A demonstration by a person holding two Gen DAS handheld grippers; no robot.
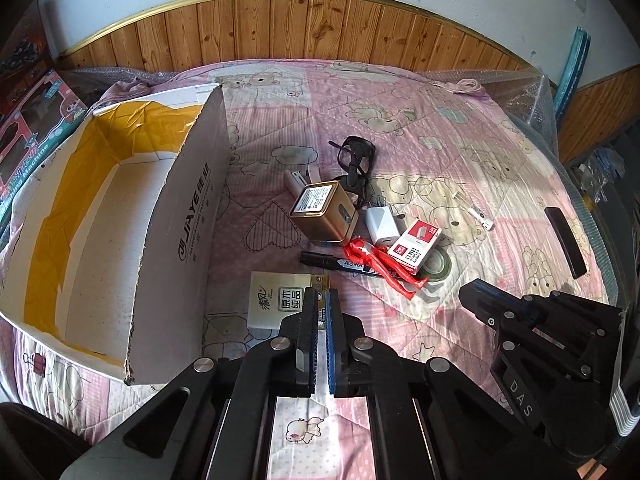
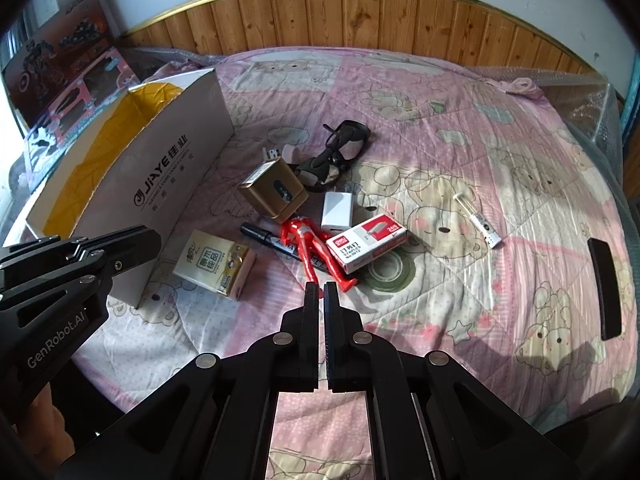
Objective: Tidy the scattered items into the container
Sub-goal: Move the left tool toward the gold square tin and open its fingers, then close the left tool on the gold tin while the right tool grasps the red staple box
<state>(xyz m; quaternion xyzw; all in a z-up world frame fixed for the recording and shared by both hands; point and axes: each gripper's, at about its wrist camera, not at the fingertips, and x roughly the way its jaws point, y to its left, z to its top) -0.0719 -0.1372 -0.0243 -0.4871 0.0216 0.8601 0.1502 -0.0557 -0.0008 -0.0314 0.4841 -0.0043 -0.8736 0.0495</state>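
Both the left gripper (image 1: 321, 300) and right gripper (image 2: 321, 294) are hovering nearly closed and empty, while the light, crushable tissue pack (image 2: 214, 263) beside the cardboard box (image 2: 176, 168) is probably asking for a gentle pinch across its short sides.

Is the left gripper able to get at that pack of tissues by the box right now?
Probably yes. The left gripper hovers just short of the tissue pack, with nothing between them. Its jaws are nearly shut, so they would need to open first. The cardboard box stands close on the left.

A pink bear-print quilt (image 2: 460, 128) lies before wood panelling (image 2: 400, 12), toy boxes (image 2: 68, 80) at left.
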